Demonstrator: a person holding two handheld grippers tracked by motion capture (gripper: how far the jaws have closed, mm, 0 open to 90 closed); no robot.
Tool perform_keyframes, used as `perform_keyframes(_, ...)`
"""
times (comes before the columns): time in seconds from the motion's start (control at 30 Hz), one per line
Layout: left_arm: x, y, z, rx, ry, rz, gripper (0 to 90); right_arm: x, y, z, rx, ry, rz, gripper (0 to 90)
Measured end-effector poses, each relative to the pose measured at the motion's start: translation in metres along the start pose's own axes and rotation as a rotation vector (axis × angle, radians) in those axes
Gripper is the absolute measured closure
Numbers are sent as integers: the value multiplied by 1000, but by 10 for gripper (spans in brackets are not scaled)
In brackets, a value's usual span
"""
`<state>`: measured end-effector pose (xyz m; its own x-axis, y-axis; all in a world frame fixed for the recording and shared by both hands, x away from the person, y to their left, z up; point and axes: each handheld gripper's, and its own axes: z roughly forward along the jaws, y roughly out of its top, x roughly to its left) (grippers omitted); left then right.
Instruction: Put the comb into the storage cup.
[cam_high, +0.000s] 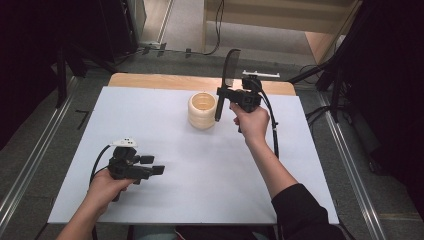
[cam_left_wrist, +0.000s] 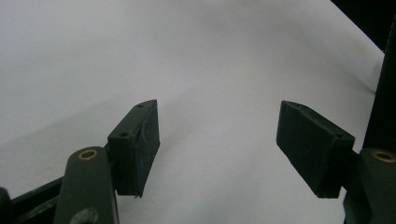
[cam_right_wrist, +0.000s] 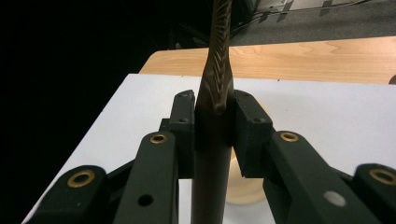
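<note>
In the high view, the right tongs (cam_high: 226, 93) are held above the far part of the white table (cam_high: 210, 165), just right of a cream ribbed container (cam_high: 202, 111) that stands upright with its mouth open to the top. They are clenched on a dark comb (cam_high: 227, 80), gripped at about the middle of its length. The comb's long axis runs nearly upright: the toothed blade rises above the tongs and the narrow handle hangs down beside the container's right wall; whether it touches the wall cannot be told. The left tongs (cam_high: 152, 165) are held over the near left part of the table, well apart from the container, jaws spread and holding nothing.

In the left gripper view, the left tongs (cam_left_wrist: 224, 149) stand wide open, both pads clear, with bare white table sheet (cam_left_wrist: 140, 51) between and beyond them.

In the right gripper view, the right tongs (cam_right_wrist: 214, 135) are shut on the comb (cam_right_wrist: 212, 158), both pads pressed against its dark round handle. The handle runs straight down between the jaws and the blade climbs out of the top of the picture, seen edge-on. The cream container (cam_right_wrist: 245, 186) sits below, behind the handle.
</note>
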<state>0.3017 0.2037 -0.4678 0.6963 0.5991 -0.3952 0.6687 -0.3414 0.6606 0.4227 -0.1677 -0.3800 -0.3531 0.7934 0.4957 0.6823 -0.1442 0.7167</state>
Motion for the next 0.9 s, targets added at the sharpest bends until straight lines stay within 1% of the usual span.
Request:
perform_keyframes(0.37, 3, 0, -2, -5, -1, -11, 307, 8, 13, 12, -8, -8, -5, 700)
perform_keyframes(0.63, 3, 0, -1, 3, 1, -7, 308, 8, 22, 20, -16, -15, 2, 700)
perform_keyframes(0.9, 4, 0, -1, 0, -2, -10, 308, 11, 29, 31, -34, -36, -13, 700)
